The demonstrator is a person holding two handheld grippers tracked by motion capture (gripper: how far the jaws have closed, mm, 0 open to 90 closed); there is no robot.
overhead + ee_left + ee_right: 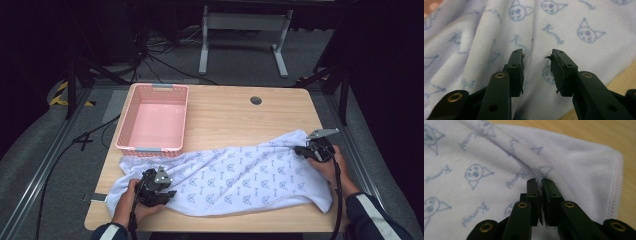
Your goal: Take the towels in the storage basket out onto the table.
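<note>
A white cloth [240, 175] printed with small blue cartoon faces lies spread and rumpled across the front of the wooden table [235, 120]. My left gripper [167, 192] rests on the cloth's front left part. In the left gripper view its jaws [536, 56] stand apart just above the fabric [486, 30], with nothing pinched between them. My right gripper [301, 150] is at the cloth's far right corner. In the right gripper view its jaws [540, 181] are pressed together on a raised fold of the cloth [474, 152], close to the hemmed edge.
A pink plastic basket [159, 86] with nothing in it stands at the back left of the table, and the cloth's left end touches its front rim. A round cable hole [256, 100] sits at the back centre. Bare wood lies between basket and right edge.
</note>
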